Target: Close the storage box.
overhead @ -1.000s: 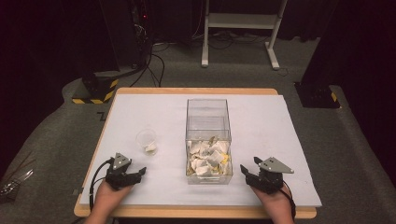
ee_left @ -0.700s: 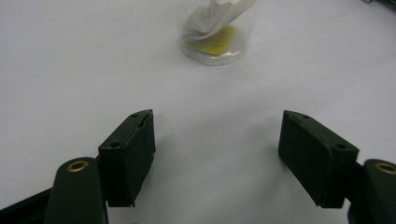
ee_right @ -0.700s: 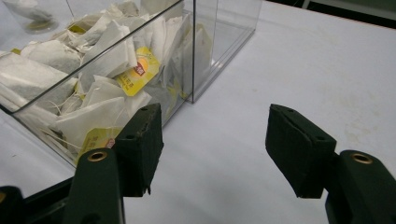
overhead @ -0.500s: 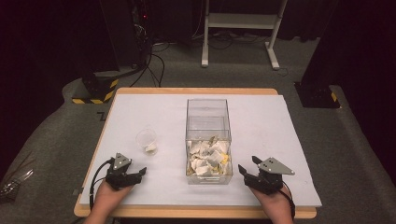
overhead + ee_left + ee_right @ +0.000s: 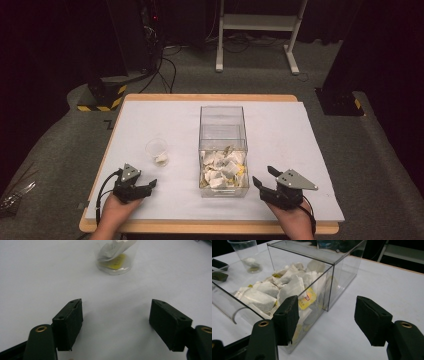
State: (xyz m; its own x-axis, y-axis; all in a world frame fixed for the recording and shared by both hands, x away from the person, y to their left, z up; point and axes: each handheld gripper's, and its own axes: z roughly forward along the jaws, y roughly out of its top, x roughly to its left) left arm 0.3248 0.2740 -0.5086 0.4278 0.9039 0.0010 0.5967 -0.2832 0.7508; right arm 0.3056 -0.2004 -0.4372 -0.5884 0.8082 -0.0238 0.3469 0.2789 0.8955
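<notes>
Teabags [image 5: 222,167] fill the clear box's [image 5: 223,122] near end; your left gripper [image 5: 144,186] and right gripper [image 5: 264,176] flank it, jaws spread, empty.

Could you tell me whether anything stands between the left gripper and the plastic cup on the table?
Nothing visible does. The left gripper rests open on the white table cover, and in the left gripper view bare cover lies between its fingers and the plastic cup. The clear box of tea bags stands off to the side.
</notes>
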